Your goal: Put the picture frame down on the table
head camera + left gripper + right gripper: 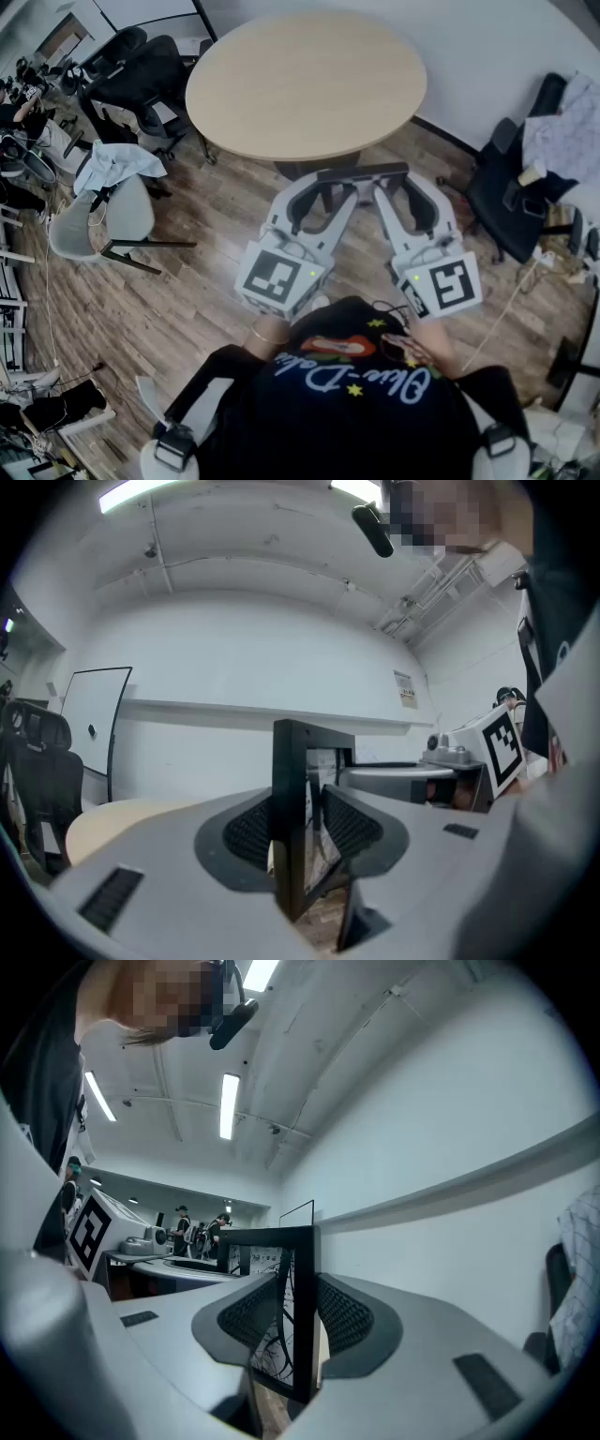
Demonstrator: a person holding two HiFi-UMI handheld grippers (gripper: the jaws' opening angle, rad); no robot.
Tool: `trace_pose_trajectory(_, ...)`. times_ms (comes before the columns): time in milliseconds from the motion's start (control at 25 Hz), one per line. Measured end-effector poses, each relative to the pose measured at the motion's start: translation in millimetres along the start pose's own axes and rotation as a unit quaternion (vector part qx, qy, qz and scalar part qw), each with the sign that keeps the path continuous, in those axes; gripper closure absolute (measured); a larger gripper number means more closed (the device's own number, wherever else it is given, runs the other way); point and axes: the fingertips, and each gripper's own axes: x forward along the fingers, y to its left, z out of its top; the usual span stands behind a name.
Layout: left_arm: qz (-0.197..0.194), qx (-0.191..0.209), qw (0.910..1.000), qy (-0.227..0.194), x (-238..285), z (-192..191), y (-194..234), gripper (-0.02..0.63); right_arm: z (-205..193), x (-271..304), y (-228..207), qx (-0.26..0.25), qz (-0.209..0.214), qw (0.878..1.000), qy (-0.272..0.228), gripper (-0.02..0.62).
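Observation:
I hold a black picture frame point(364, 172) upright between both grippers, above the wooden floor and just short of the round beige table point(305, 80). My left gripper point(330, 187) is shut on the frame's left end, my right gripper point(401, 186) on its right end. In the left gripper view the frame's black edge point(290, 799) stands between the mesh pads of the left gripper point(298, 832). The right gripper view has the frame point(302, 1307) pinched the same way in the right gripper point(298, 1314), with a printed picture showing behind its glass.
Black office chairs point(131, 70) stand left of the table, and a grey chair point(122, 206) draped with a cloth is nearer me. Another black chair point(511, 187) with fabric on it is at the right. A white wall runs behind the table.

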Motion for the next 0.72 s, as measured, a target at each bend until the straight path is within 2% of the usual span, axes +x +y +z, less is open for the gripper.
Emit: trace_pose_trajectory(720,0.011,0.001,0.9999,0.005,7,-3,-15,0.474,-1,-12,-10,0.003,0.011,1.0,-0.003,0.483)
